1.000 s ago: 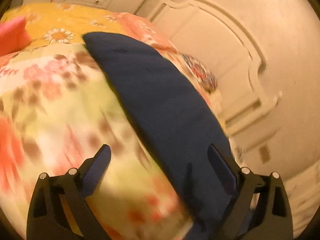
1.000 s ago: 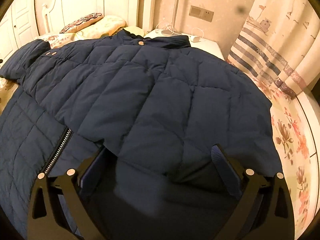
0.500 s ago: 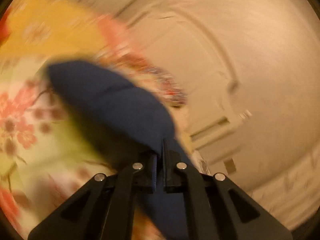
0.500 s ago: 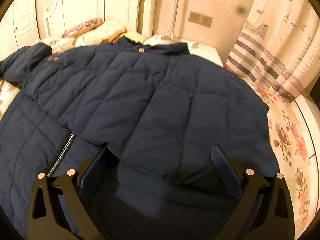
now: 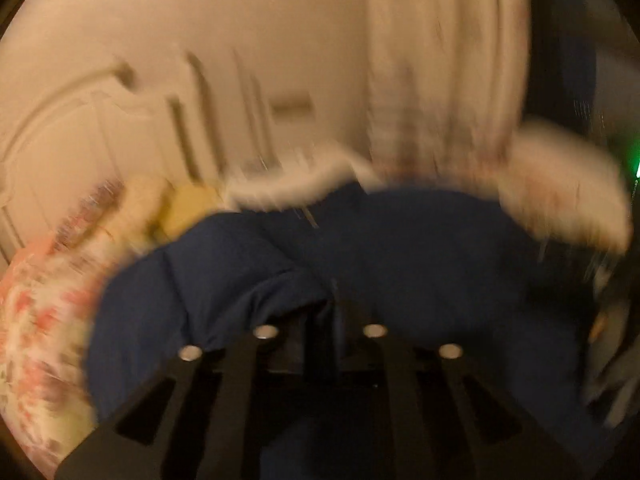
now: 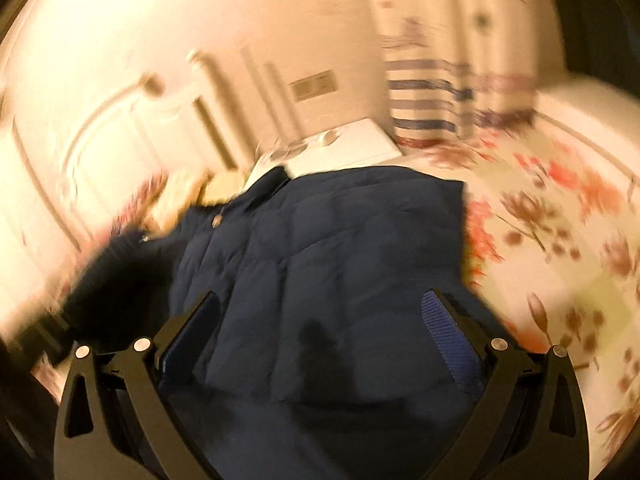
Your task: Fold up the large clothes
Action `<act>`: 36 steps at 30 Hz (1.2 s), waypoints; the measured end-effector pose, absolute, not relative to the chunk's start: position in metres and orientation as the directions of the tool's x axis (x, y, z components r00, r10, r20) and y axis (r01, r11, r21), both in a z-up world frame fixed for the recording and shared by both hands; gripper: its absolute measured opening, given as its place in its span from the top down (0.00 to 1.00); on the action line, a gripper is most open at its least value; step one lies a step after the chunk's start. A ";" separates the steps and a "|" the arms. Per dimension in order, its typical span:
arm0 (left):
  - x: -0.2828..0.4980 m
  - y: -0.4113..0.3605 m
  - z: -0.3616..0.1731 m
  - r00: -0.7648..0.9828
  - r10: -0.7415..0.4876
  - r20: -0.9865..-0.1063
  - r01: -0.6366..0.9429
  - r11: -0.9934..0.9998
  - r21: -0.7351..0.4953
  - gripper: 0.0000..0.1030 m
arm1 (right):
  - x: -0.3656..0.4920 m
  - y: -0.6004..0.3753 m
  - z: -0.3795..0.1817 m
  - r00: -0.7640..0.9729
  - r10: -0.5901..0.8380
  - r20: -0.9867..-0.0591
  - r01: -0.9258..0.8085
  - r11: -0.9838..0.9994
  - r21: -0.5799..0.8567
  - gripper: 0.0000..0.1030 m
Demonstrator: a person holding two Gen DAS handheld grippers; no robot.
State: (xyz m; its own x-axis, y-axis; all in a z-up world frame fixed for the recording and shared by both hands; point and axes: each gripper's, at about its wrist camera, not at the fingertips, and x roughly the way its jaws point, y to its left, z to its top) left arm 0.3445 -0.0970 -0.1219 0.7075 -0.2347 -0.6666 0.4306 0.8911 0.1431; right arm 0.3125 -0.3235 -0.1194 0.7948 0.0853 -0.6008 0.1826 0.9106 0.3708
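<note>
— Since the earlier frame, both cameras have swung toward the headboard [image 6: 120, 128] end of the room, and the left gripper [image 5: 320, 312] has carried its pinch of navy fabric up over the body of the jacket [image 6: 340, 264].

— And the bed [image 6: 560, 240]?

— It fills the lower part of both views, its floral cover bare to the right of the jacket in the right wrist view. The jacket lies spread on it, collar toward the white nightstand [image 6: 344, 152]. Behind that hangs a striped curtain [image 6: 432, 92], with a wall switch plate [image 6: 314, 85] to its left. Everything is motion-blurred.

— Any containers?

— None can be made out.

— The grippers?

— The left one is clenched on a fold of the jacket. The right gripper [image 6: 320, 320] is released, fingers spread wide above the quilted fabric, holding nothing.
</note>
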 end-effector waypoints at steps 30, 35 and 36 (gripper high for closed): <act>0.270 0.127 -0.100 0.845 0.061 -0.531 -0.254 0.920 -0.297 0.06 | 0.323 -0.293 -0.126 0.761 0.036 -0.648 0.131 0.969 0.207 0.06; 0.276 0.123 -0.111 0.812 0.107 -0.574 -0.293 0.925 -0.243 0.06 | 0.314 -0.274 -0.119 0.791 -0.005 -0.612 0.092 0.990 0.111 0.06; 0.275 0.123 -0.110 0.814 0.108 -0.571 -0.292 0.925 -0.242 0.05 | 0.311 -0.268 -0.117 0.796 -0.021 -0.605 0.084 0.993 0.077 0.06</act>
